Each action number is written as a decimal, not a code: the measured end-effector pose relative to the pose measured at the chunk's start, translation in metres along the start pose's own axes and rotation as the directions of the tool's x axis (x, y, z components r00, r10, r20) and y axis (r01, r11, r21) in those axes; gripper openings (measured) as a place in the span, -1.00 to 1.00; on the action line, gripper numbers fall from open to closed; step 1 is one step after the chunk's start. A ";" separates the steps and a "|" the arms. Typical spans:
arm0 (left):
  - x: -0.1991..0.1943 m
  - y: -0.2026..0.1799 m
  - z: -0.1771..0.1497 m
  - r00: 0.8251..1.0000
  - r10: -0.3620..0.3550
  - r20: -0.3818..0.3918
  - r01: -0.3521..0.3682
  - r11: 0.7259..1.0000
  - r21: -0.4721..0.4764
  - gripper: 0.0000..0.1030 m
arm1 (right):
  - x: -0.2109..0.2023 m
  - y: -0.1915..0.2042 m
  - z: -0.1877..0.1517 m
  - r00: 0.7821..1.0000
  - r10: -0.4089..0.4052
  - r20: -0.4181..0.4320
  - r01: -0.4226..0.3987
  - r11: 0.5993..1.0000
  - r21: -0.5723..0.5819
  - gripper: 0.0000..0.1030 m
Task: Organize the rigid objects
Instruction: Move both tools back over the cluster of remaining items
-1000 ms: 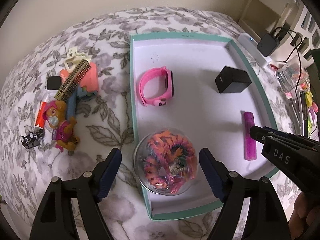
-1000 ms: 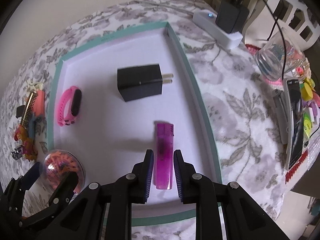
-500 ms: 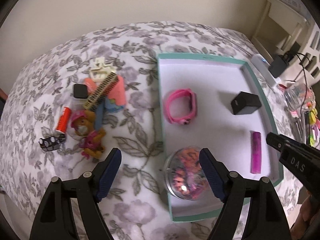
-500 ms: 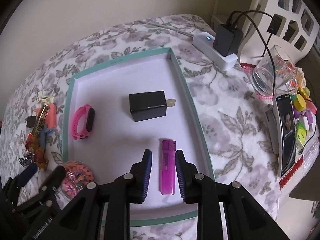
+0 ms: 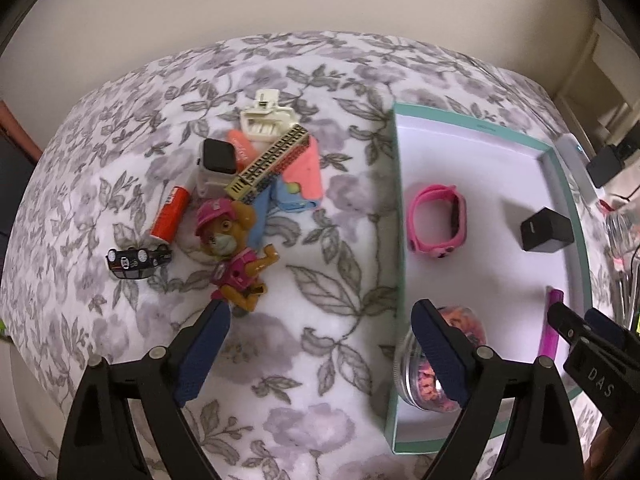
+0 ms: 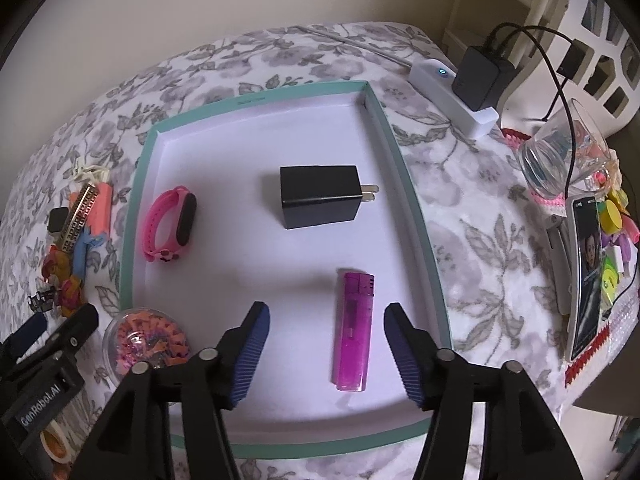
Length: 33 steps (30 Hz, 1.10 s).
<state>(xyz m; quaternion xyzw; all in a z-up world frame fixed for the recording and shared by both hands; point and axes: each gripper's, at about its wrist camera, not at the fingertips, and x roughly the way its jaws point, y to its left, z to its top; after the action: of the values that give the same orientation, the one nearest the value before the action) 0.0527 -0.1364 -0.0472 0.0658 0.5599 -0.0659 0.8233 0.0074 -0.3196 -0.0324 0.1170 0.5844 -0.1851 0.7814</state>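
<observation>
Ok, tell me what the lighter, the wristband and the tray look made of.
Lighter: translucent purple plastic, glossy; darker insides show through.
Wristband: pink strap, matte, likely silicone; glossy black face.
Tray: probably cardboard; thin teal walls, flat matte white inside.

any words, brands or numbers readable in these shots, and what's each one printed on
"DAS" on the body of the right gripper, seen from the left camera.
"GenRobot.AI" on the body of the left gripper, seen from the right camera.
Print on the far rim of the teal tray: too small to read.
Label on the red tube: blurred.
Text on the phone screen: too small to read.
</observation>
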 end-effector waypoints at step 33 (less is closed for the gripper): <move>-0.028 0.148 0.029 0.997 0.020 0.081 0.013 0.922 -0.388 0.83 | -0.030 0.043 0.008 0.968 0.187 0.169 -0.178 0.982 -0.067 1.00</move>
<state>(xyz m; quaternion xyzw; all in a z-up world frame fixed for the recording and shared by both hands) 0.0960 0.0042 -0.0055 -0.1002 0.5269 0.0452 0.8428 0.0254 -0.2793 -0.0032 0.1334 0.5051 -0.1068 0.8460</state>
